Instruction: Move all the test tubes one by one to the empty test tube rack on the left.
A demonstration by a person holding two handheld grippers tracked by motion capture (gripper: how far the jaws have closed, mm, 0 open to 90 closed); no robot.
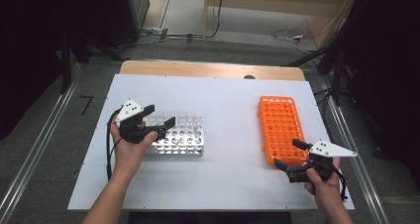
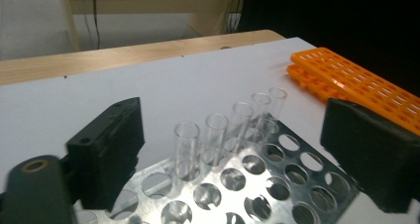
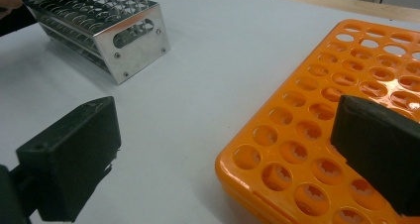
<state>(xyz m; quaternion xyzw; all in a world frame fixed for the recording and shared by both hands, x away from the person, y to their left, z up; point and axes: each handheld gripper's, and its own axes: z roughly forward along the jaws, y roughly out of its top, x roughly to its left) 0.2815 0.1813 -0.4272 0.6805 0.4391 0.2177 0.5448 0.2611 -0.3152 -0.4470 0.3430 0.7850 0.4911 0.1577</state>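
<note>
Five glass tubes [image 2: 233, 130] stand in one row of the metal rack [image 1: 179, 137], mid-left on the table. Left gripper [image 1: 159, 121] hovers over them, jaws spread, nothing held. Right gripper [image 1: 288, 155] released, empty, at the orange rack [image 1: 280, 127]. Risk: a low jaw clips a tube, tipping it.

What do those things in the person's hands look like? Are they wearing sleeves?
Each hand holds a black plastic tool with two chunky, blocky black jaws. The left tool and the right tool each carry a pale grey three-cornered plate with small dark dots on top. A thin black cable hangs from each tool. No sleeves show: the forearms are bare.
</note>
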